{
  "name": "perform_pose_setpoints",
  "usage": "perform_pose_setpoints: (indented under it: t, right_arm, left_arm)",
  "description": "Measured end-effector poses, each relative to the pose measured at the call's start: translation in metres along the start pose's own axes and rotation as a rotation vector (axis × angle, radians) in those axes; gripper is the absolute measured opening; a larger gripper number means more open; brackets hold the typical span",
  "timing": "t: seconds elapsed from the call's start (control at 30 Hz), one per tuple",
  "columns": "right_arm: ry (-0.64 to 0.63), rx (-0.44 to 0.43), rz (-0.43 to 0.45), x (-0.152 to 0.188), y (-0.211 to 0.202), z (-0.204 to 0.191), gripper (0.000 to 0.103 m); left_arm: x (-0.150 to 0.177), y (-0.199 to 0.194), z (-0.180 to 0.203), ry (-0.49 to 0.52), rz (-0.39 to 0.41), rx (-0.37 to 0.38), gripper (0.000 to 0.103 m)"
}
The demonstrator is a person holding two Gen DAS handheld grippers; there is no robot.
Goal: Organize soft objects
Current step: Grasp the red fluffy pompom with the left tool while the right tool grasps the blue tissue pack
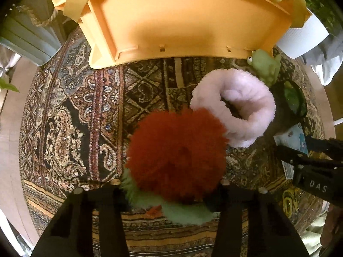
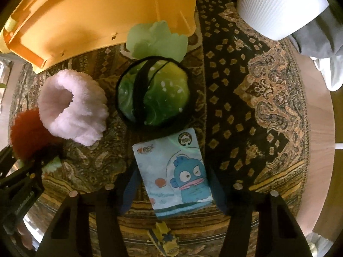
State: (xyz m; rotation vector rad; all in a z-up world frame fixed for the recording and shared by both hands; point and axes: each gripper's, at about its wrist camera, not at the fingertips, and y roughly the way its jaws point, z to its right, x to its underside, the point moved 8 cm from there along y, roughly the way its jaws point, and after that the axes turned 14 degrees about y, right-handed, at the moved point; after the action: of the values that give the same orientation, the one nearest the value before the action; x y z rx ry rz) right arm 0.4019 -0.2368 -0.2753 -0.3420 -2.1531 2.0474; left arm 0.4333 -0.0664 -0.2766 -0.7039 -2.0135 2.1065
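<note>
The left gripper (image 1: 169, 184) is clenched on the red pom (image 1: 178, 154), lifting it above the table (image 1: 85, 111), probably to carry it into the orange bin (image 1: 171, 21) at the far edge. The right gripper (image 2: 171, 190) hangs released astride the tissue pack (image 2: 171, 171), seemingly ready to grasp it; pink ring (image 2: 72, 105), green pouch (image 2: 154, 94) and frog (image 1: 265, 66) wait near the bin.

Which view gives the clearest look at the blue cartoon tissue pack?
The right wrist view. The tissue pack lies flat on the patterned cloth, whole and centred between the open fingers of the right gripper. The left wrist view catches only a sliver of it at the right edge, partly hidden by the right gripper.
</note>
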Motion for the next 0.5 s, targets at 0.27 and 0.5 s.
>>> perform_pose_setpoints:
  t: [0.27, 0.5]
  right_arm:
    - [-0.008, -0.049, 0.019, 0.016, -0.011, 0.0, 0.06]
    - [-0.022, -0.094, 0.088, 0.021, -0.042, -0.004, 0.06]
  left_arm:
    - [0.013, -0.03, 0.006, 0.024, 0.05, -0.007, 0.04]
    - [0.013, -0.063, 0.006, 0.022, 0.122, 0.013, 0.04]
